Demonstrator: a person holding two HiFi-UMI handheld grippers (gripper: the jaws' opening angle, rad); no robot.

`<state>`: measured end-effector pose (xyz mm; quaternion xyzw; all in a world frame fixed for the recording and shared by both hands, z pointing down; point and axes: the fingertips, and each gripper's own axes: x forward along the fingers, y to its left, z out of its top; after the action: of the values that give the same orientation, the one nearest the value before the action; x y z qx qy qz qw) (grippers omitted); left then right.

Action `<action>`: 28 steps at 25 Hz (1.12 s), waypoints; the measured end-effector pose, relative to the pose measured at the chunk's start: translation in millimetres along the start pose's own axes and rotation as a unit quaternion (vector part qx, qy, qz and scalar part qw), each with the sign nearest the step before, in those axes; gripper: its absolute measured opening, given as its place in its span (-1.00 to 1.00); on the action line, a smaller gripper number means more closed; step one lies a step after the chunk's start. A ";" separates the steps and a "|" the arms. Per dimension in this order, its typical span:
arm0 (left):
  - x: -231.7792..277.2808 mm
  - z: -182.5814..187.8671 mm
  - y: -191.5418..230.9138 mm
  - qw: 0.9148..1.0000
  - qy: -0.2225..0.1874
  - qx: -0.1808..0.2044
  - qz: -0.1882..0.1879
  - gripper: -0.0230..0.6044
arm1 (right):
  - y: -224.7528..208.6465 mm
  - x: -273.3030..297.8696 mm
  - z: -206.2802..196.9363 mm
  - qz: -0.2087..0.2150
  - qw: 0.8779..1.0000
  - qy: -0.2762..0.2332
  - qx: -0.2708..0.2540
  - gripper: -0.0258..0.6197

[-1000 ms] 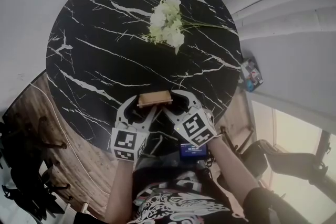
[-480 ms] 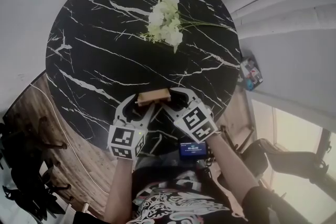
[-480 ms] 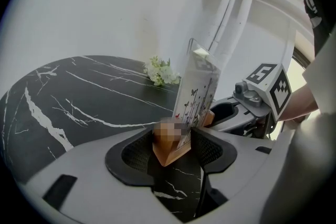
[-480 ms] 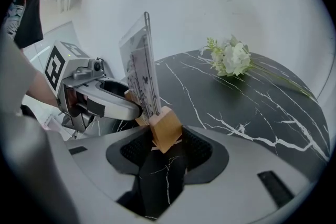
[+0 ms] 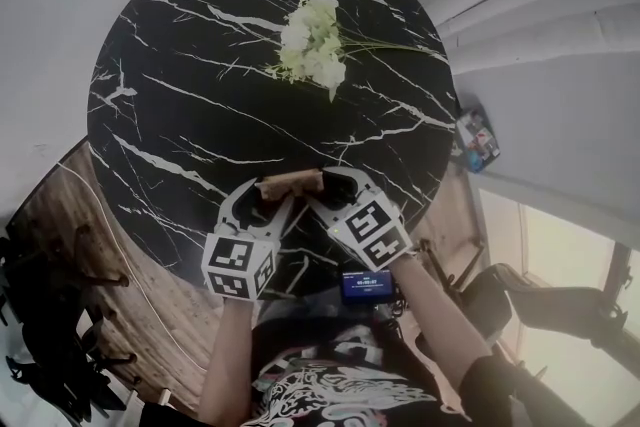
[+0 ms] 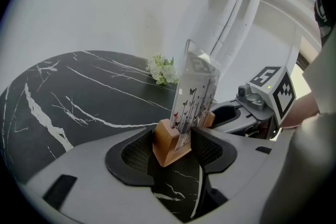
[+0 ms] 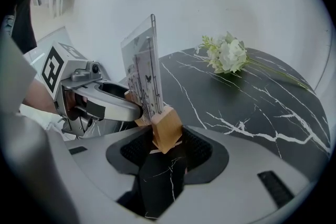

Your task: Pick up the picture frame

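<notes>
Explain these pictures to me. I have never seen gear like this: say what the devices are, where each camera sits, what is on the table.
No robot: a person holds a hand-worked claw in each hand. One picture comes from a camera on the person's head, looking down; the other two from cameras riding on the claws. The black marble table carries white flowers. At its near edge is a picture frame, a clear panel in a wooden base. The left claw grips one end of that base, its jaws having just been closing on it; the right claw grips the other end.
</notes>
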<state>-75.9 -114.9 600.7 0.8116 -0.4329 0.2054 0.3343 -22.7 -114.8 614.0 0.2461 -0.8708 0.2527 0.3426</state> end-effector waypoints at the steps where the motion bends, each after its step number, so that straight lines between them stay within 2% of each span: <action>1: 0.1 -0.2 -0.4 1.000 0.002 0.000 -0.002 -0.17 | 0.1 -0.4 -0.4 0.000 1.000 0.001 0.001 -0.39; 18: -7.2 -0.3 -3.4 0.998 0.024 -0.058 -0.024 -0.17 | 4.8 -10.1 2.6 0.003 1.000 -0.001 0.003 -0.39; 28: -15.3 6.3 -7.8 0.996 0.013 -0.083 -0.035 -0.17 | 9.1 -21.7 9.9 0.002 1.000 -0.019 0.015 -0.39</action>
<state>-77.3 -107.6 584.0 0.7930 -0.4157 0.1677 0.4125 -18.8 -108.5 589.6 0.2540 -0.8740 0.2616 0.3213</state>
